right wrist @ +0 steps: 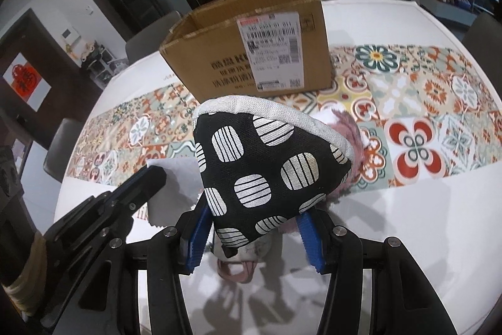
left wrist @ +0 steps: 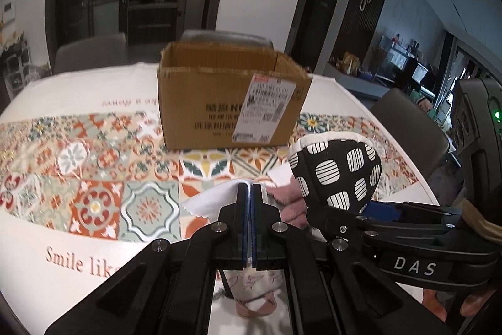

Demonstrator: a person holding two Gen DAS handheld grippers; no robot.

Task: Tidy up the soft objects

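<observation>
My left gripper [left wrist: 252, 193] pinched a white cloth [left wrist: 207, 200]; right gripper [right wrist: 254, 228] clamped the spotted mitt [right wrist: 266, 165], both above the tablecloth [left wrist: 94, 178] w/ "Smile" print. Beyond: open cardboard box [left wrist: 219, 102] w/ shipping label [left wrist: 266, 109], then chairs, dark doors.

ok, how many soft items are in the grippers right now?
2. A white cloth pinched in the left gripper; a black spotted oven mitt clamped in the right gripper. A pink fuzzy item lies behind, mostly hidden.
</observation>
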